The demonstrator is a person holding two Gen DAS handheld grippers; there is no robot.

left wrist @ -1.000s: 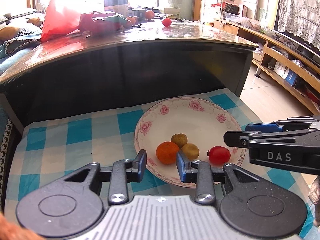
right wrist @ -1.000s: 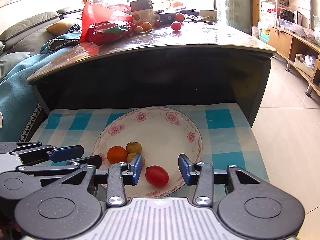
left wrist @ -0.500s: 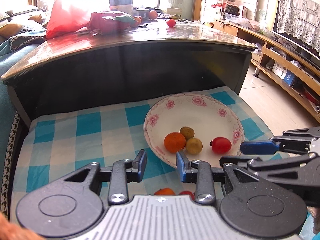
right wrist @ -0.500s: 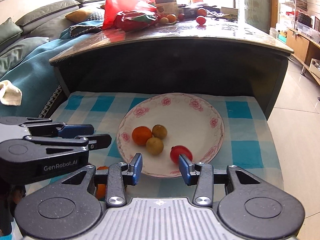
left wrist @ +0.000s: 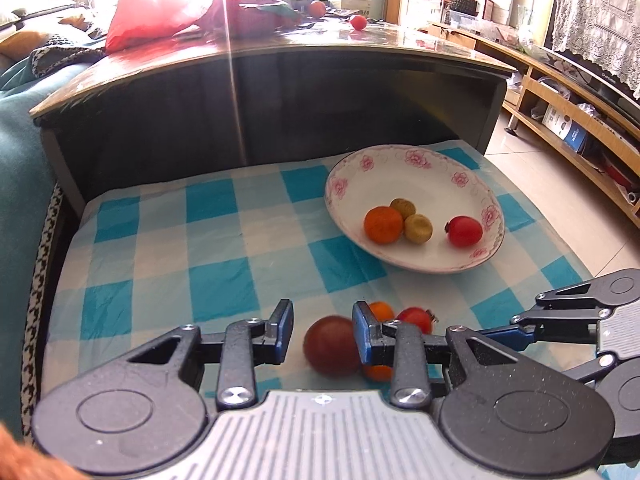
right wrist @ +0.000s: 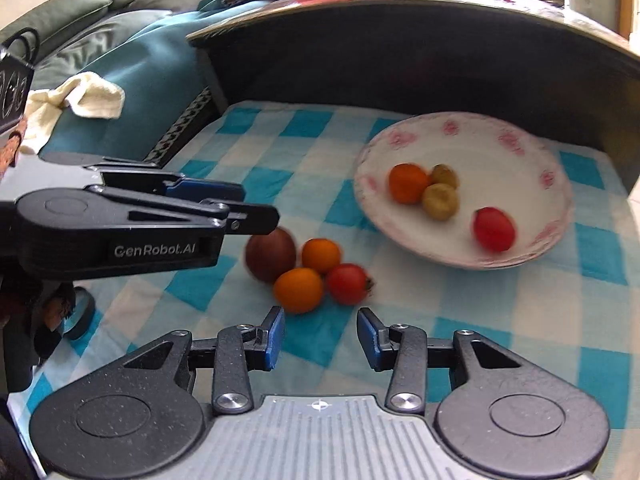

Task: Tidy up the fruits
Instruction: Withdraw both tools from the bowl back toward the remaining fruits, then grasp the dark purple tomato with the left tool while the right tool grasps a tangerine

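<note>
A white floral plate [left wrist: 424,176] [right wrist: 480,140] on the blue checked cloth holds an orange [left wrist: 383,224], two small brownish fruits [left wrist: 418,228] and a red tomato [left wrist: 464,231]. On the cloth in front of the plate lie a dark purple fruit [left wrist: 330,346] [right wrist: 271,254], two small oranges [right wrist: 298,290] [right wrist: 321,255] and a red tomato [right wrist: 347,283]. My left gripper [left wrist: 322,332] is open just above the dark fruit, which sits between its jaws. My right gripper [right wrist: 320,338] is open and empty, just short of the loose fruits.
A dark curved table [left wrist: 280,92] rises behind the cloth, with red bags [left wrist: 160,12] and more fruit on top. A teal sofa with a cream towel [right wrist: 76,100] is at the left. Wooden shelves [left wrist: 568,100] and tiled floor lie to the right.
Both grippers have pulled back from the plate toward the front of the cloth. The loose fruits have come into view. The left gripper now frames the dark fruit.
</note>
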